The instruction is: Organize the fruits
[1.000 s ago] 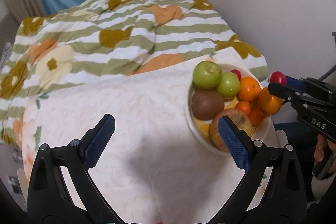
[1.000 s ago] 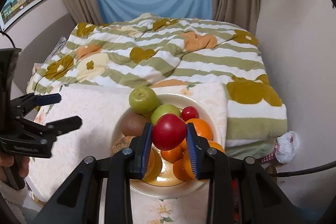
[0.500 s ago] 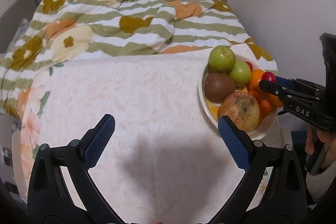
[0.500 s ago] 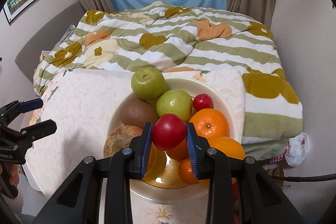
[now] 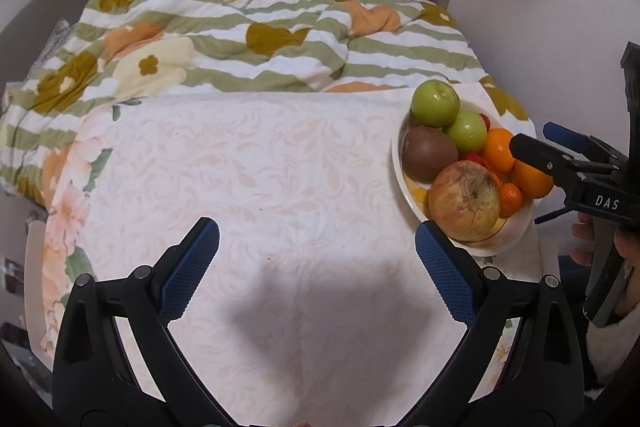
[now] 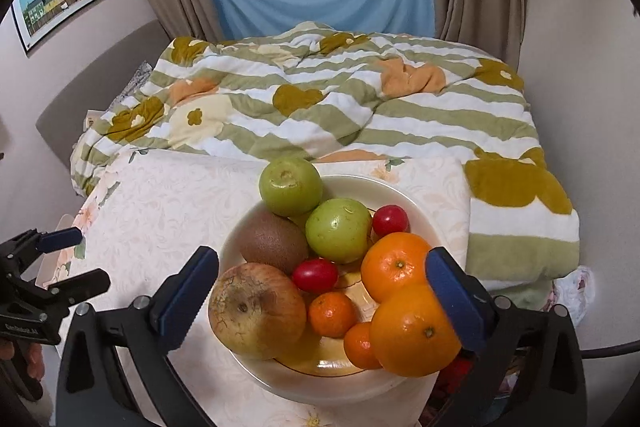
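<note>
Tomato [image 6: 314,275] shows fully only past right claw [image 6: 320,303]

We see a cream bowl [image 6: 416,215] holding green, orange, red and brown fruit, a pale floral-patterned desk [image 5: 260,167], and a green-and-white striped quilt [image 6: 400,115] with ochre flowers.

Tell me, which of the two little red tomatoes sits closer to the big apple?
The oval cherry tomato in the middle of the plate, right beside the blotchy apple and below the kiwi. The rounder tomato lies at the far side, behind the orange.
</note>
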